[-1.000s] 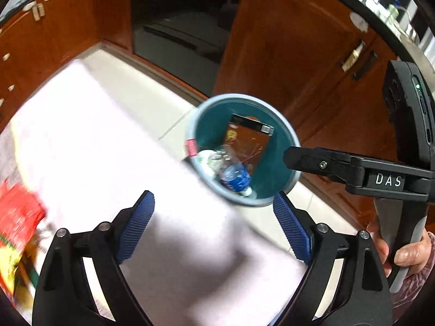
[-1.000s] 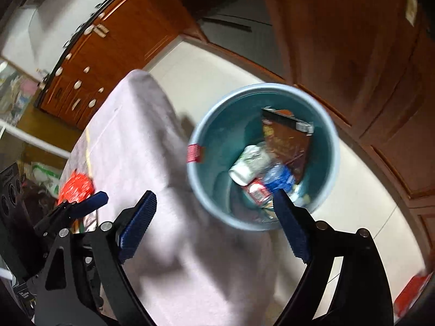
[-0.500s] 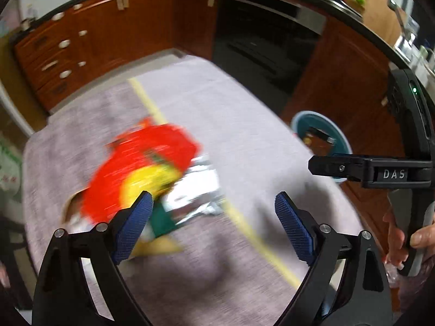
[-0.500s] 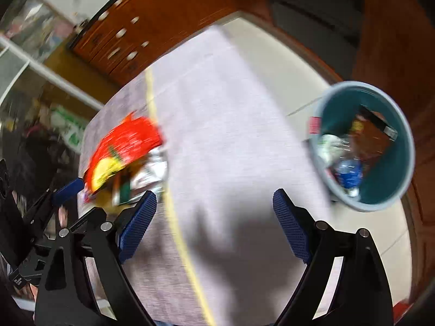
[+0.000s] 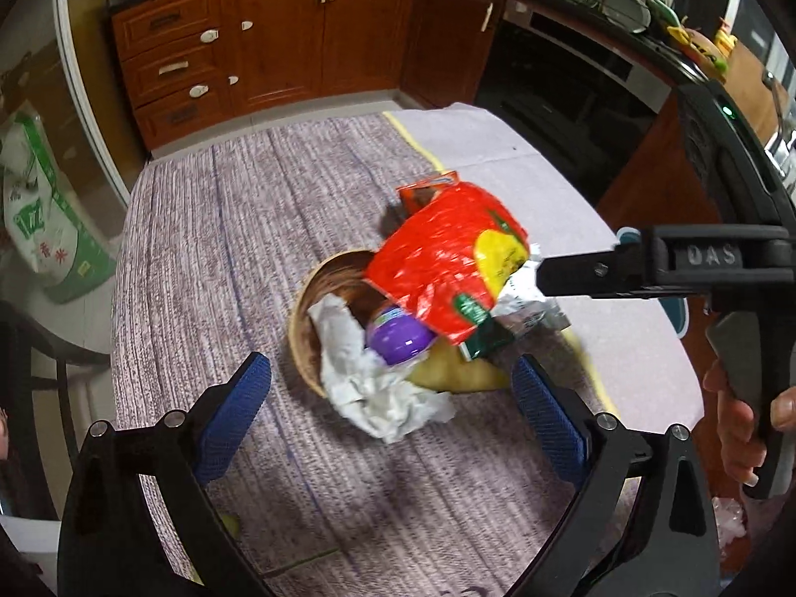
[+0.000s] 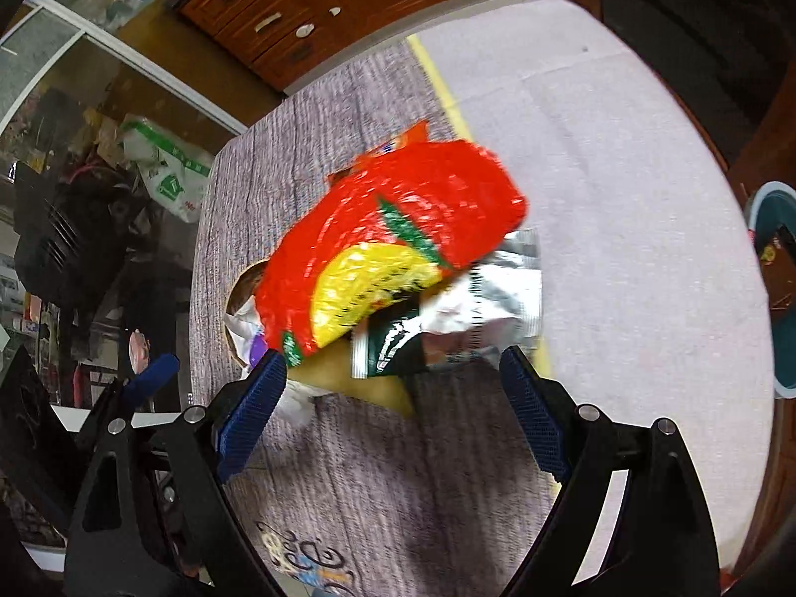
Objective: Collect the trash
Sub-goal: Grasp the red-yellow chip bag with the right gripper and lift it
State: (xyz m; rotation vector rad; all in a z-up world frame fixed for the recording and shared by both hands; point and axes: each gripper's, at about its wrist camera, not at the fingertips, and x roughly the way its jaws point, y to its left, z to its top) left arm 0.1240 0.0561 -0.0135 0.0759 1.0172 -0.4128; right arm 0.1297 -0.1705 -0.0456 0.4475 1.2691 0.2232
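A pile of trash lies on the table: a red and yellow snack bag [image 5: 447, 263] [image 6: 393, 244], a silver foil wrapper [image 6: 482, 313] [image 5: 527, 298], crumpled white paper [image 5: 368, 378], a purple lid [image 5: 398, 333] and a brown wicker bowl [image 5: 308, 318]. My left gripper [image 5: 393, 418] is open and empty, just short of the paper. My right gripper [image 6: 393, 408] is open and empty, near the foil wrapper; it shows in the left wrist view [image 5: 622, 268] at the right of the pile. The teal trash bin [image 6: 776, 229] stands on the floor past the table's right edge.
The table has a purple-grey cloth [image 5: 209, 229] with a yellow stripe [image 6: 438, 74]. Brown kitchen cabinets [image 5: 278, 45] and an oven [image 5: 562, 79] stand behind it. A green and white sack [image 5: 45, 219] leans at the left. A small orange packet [image 5: 428, 189] lies behind the red bag.
Both grippers have swung away from over the trash bin to the pile of trash on the table. Both stay open and empty.
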